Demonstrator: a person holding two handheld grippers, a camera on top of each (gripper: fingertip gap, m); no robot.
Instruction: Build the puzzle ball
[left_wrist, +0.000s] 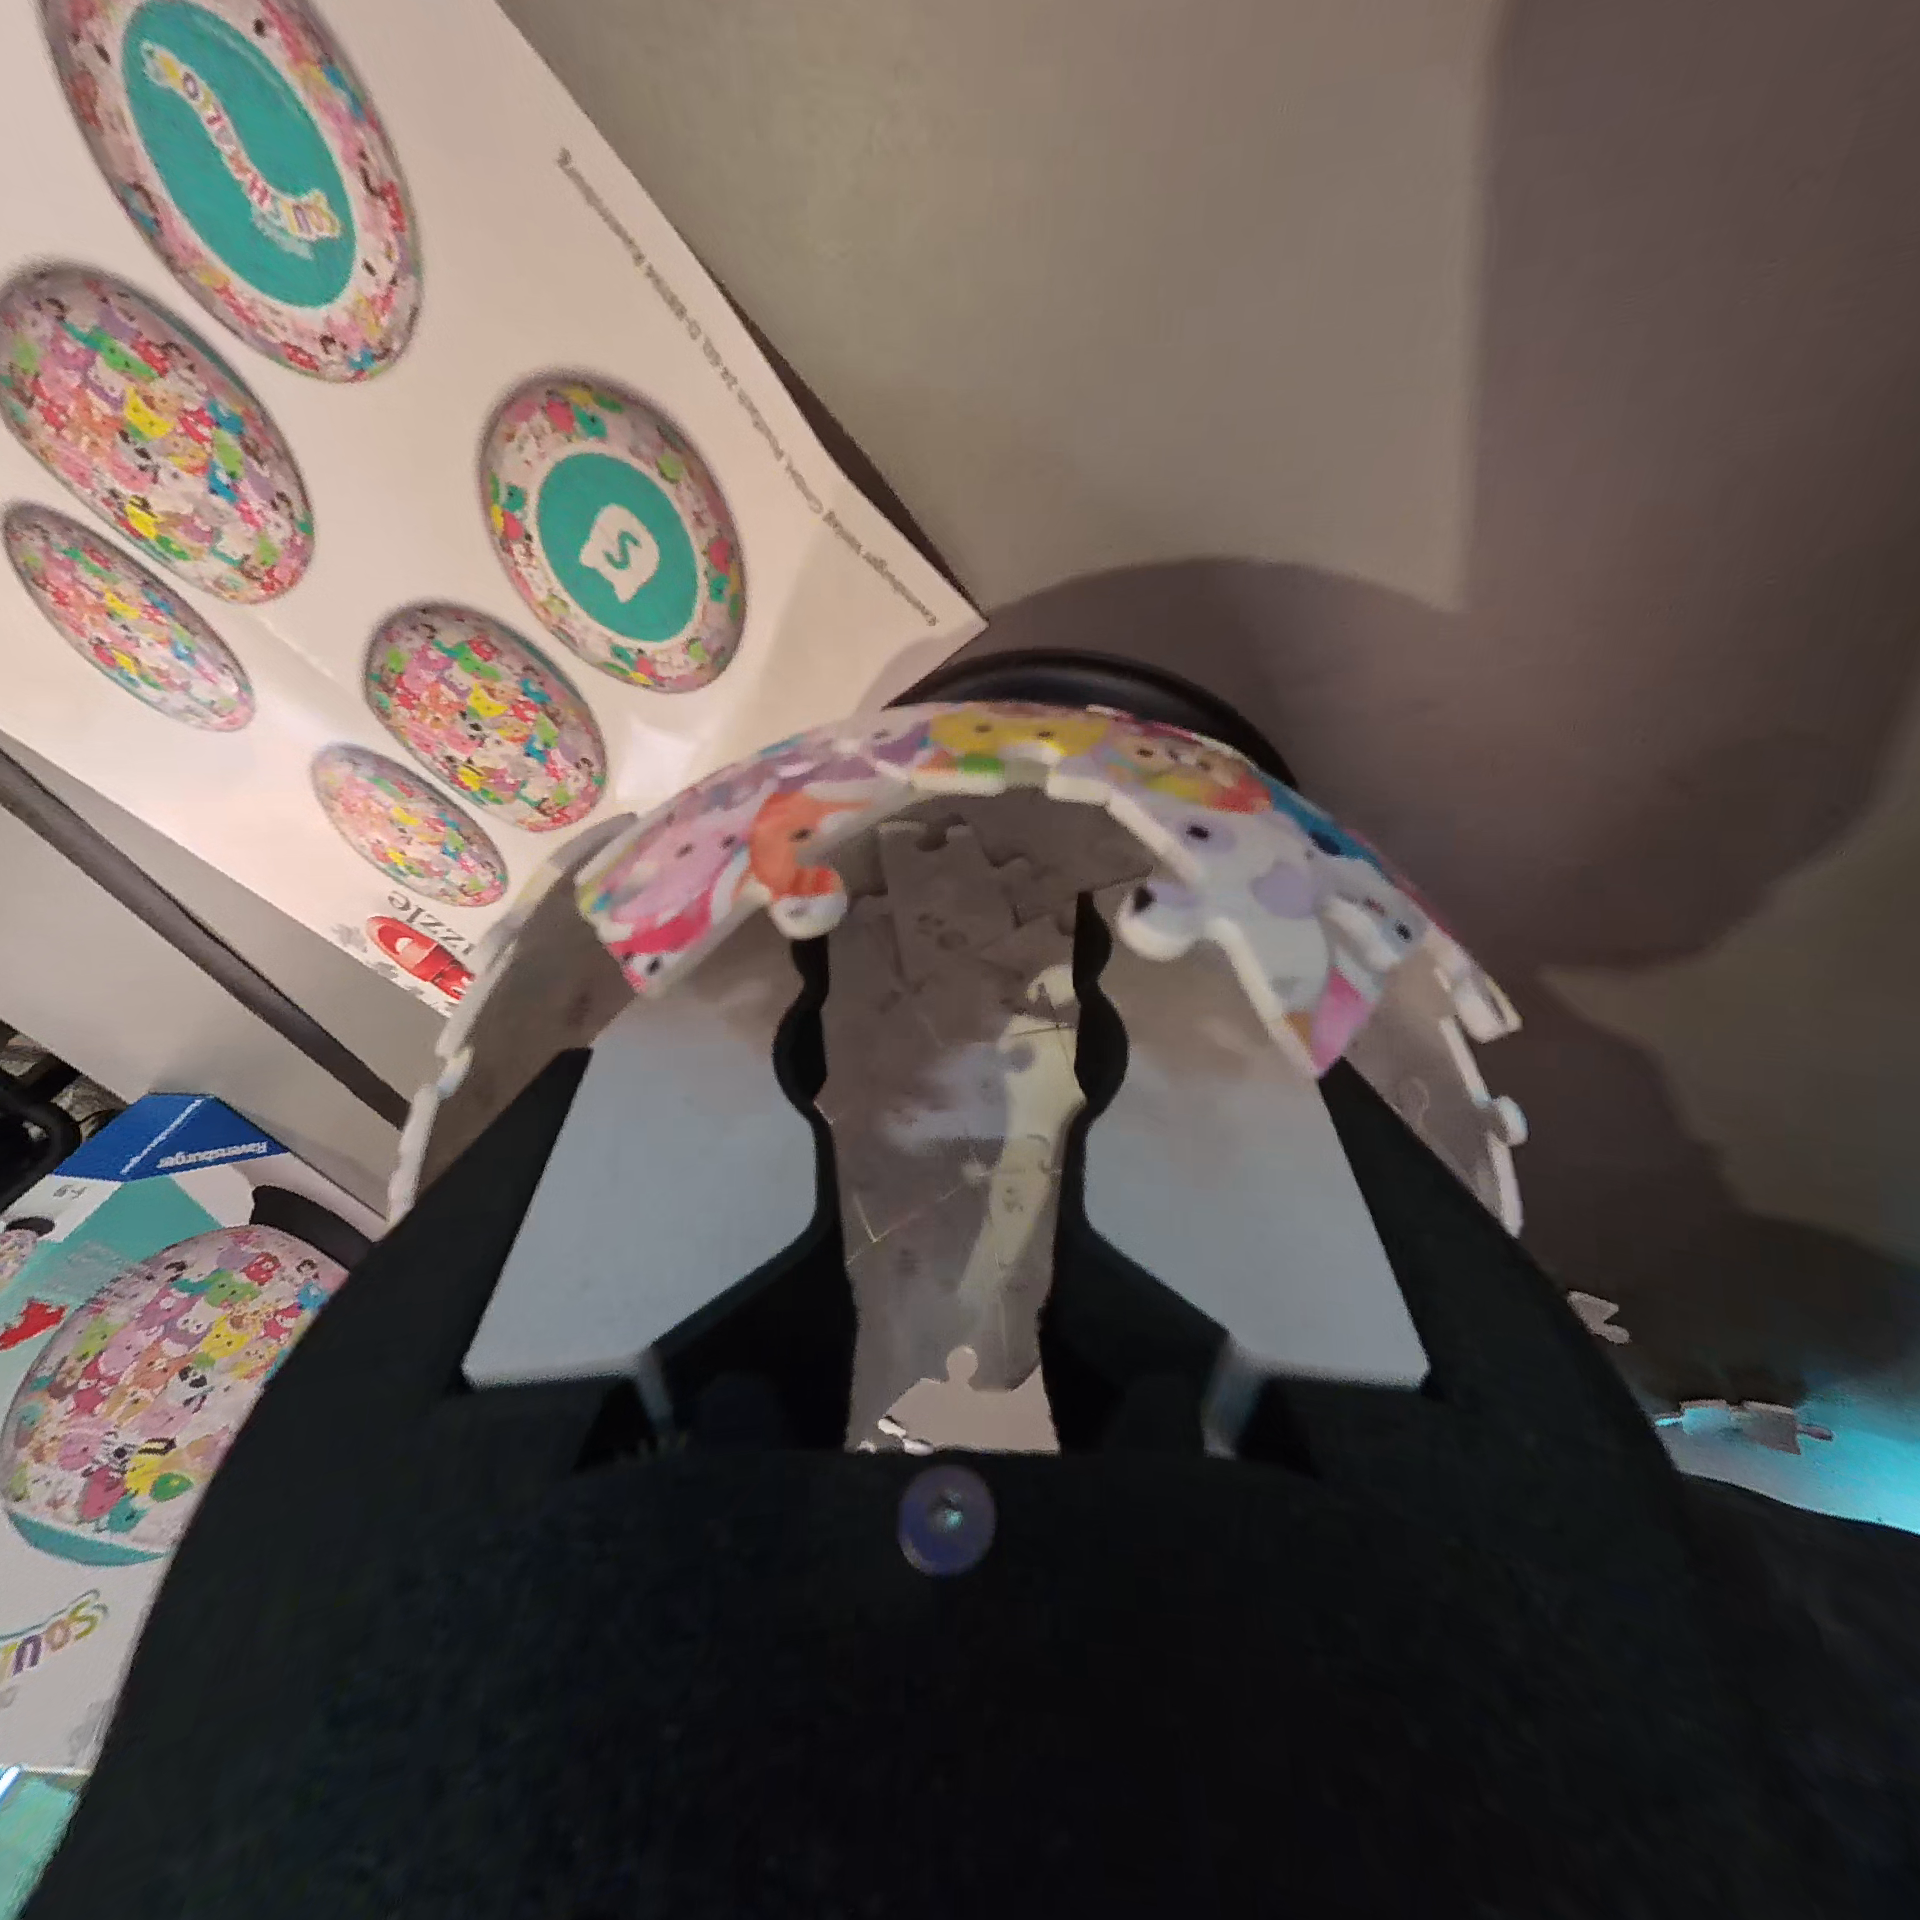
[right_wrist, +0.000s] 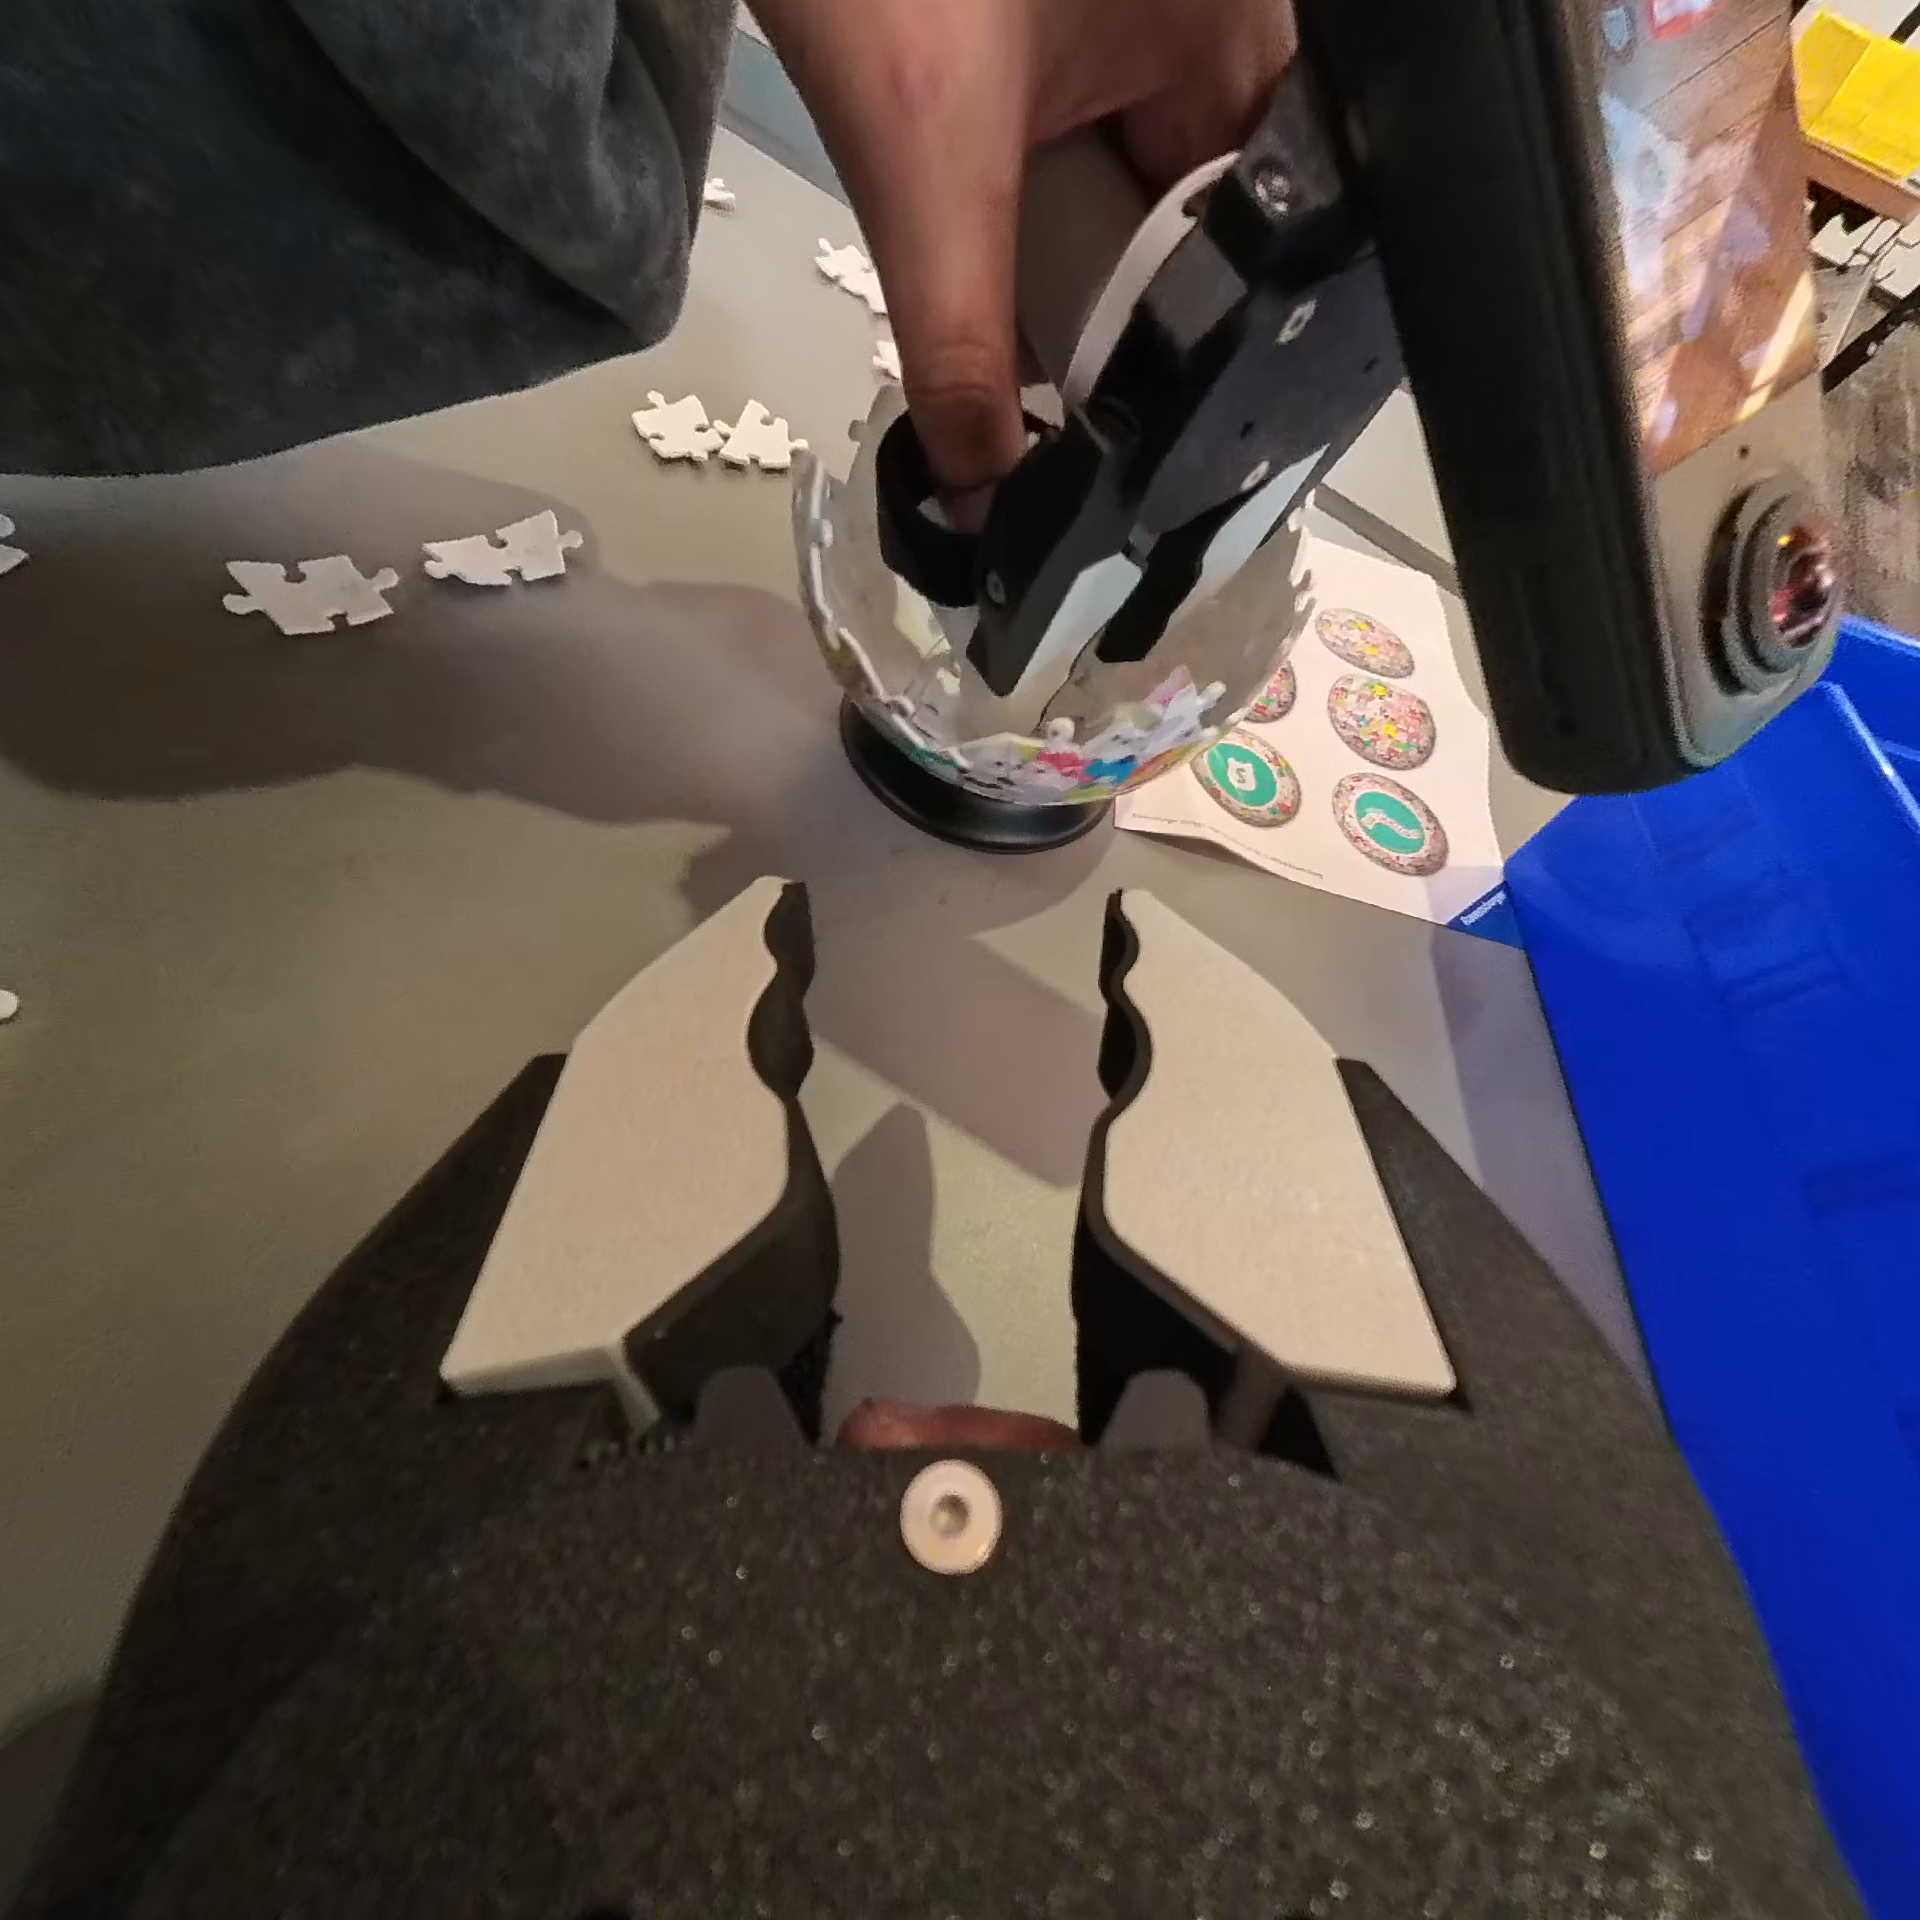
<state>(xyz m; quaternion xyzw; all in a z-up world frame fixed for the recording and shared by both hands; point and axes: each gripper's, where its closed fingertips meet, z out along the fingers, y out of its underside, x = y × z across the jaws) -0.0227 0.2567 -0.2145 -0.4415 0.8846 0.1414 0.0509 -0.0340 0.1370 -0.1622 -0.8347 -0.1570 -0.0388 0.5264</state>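
The partly built puzzle ball (right_wrist: 1039, 774) is an open shell, colourful outside and grey inside, on a black round stand (right_wrist: 977, 810). My left gripper (right_wrist: 1049, 665) reaches down into the shell, its fingers apart, with nothing clearly pinched. In the left wrist view the fingertips of the left gripper (left_wrist: 945, 935) sit under the shell's colourful edge (left_wrist: 1039, 758), with the stand (left_wrist: 1091, 675) beyond. My right gripper (right_wrist: 961, 935) is open and empty, above the grey table just short of the stand. Loose white pieces (right_wrist: 312, 597) lie face down at the left.
An instruction sheet (right_wrist: 1351, 748) with ball pictures lies right of the stand. A blue bin (right_wrist: 1714, 1039) stands along the right edge. The puzzle box (left_wrist: 156, 1351) is at the lower left of the left wrist view. More loose pieces (right_wrist: 717, 426) lie behind the ball. Some 12 cm of space lies between my two pairs of fingers.
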